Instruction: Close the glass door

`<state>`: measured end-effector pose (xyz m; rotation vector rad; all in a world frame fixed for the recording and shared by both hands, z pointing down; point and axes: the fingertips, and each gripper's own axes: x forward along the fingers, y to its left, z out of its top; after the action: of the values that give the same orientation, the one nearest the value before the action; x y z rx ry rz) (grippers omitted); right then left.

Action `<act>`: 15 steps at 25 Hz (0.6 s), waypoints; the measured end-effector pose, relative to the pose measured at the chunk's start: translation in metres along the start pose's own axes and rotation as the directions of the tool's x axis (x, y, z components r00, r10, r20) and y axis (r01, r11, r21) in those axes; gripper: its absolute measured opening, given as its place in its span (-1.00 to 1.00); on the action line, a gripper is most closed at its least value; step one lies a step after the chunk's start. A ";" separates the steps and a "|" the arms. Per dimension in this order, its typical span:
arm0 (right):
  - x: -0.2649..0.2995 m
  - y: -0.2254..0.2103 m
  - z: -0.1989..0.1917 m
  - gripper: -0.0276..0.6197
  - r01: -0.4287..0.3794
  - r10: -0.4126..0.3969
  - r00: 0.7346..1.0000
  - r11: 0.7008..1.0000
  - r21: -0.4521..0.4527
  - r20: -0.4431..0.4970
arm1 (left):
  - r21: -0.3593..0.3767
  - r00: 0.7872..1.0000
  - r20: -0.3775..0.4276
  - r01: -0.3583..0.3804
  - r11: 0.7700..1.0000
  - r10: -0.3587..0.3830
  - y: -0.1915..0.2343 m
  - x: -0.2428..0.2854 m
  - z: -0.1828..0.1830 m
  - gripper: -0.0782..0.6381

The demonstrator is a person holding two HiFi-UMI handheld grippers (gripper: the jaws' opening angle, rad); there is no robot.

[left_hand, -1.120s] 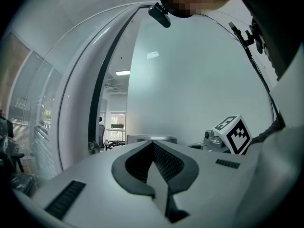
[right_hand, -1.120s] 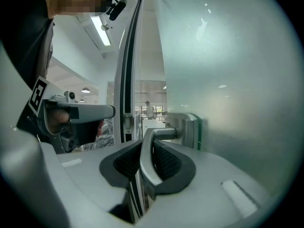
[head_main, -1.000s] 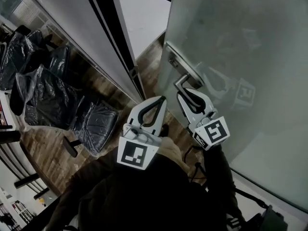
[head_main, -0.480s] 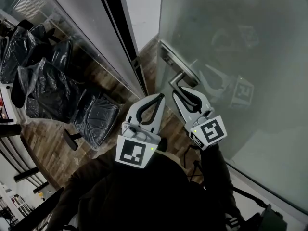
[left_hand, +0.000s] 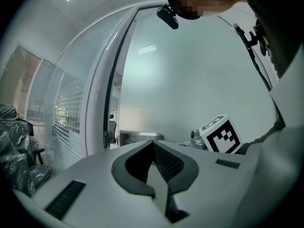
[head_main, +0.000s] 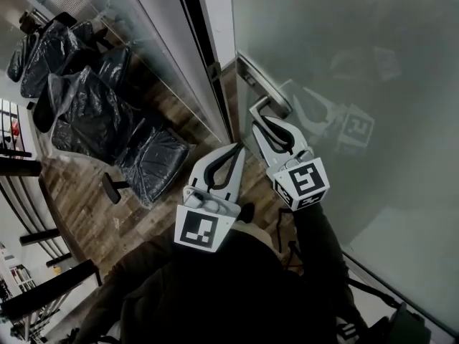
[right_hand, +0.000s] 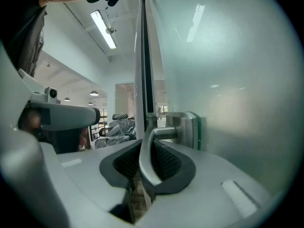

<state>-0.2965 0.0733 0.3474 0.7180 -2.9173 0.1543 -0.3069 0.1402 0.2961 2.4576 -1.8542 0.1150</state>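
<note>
The frosted glass door [head_main: 358,63] fills the right of the head view, its edge close to the dark door frame [head_main: 204,41]. My right gripper [head_main: 267,120] is shut on the metal lever handle [head_main: 258,109]. In the right gripper view the handle [right_hand: 148,151] runs down between the pads [right_hand: 168,160], out from its metal plate [right_hand: 187,129] on the glass door [right_hand: 228,80]. My left gripper [head_main: 237,151] hangs beside it, shut and holding nothing. In the left gripper view its tips [left_hand: 153,145] meet before the glass door [left_hand: 190,80].
Several office chairs wrapped in black plastic [head_main: 86,106] stand on the wooden floor [head_main: 93,213] at the left, behind a glass partition [head_main: 154,49]. The right gripper's marker cube [left_hand: 221,134] shows in the left gripper view. Ceiling lights [right_hand: 103,28] hang beyond the doorway.
The door has swung toward the frame and the gap at its edge has narrowed. My right gripper has moved up and left with the handle. The left gripper has barely moved.
</note>
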 end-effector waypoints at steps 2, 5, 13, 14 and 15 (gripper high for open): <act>-0.001 0.004 -0.003 -0.72 -0.015 0.015 1.000 1.000 0.011 0.006 | 0.001 1.000 -0.002 -0.014 1.000 0.014 -0.006 -0.008 -0.004 -0.79; -0.004 0.016 -0.012 -0.72 -0.025 0.025 1.000 0.999 0.021 0.017 | 0.001 0.999 -0.006 -0.039 0.999 0.039 -0.008 -0.026 -0.015 -0.79; -0.006 0.034 -0.012 -0.73 -0.028 0.028 1.000 1.000 0.012 0.005 | 0.003 0.998 0.011 -0.063 0.998 0.063 0.004 -0.046 -0.007 -0.79; -0.007 0.036 -0.012 -0.72 -0.027 0.027 1.000 1.000 0.013 0.003 | 0.007 0.998 0.010 -0.062 0.998 0.062 0.006 -0.048 -0.005 -0.79; -0.007 0.038 -0.012 -0.73 -0.027 0.027 1.000 1.000 0.012 0.002 | 0.009 0.998 0.011 -0.061 0.998 0.061 0.007 -0.050 -0.004 -0.79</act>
<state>-0.3067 0.1121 0.3554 0.6816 -2.9316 0.1743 -0.3279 0.1863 0.2951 2.4130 -1.9375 0.1142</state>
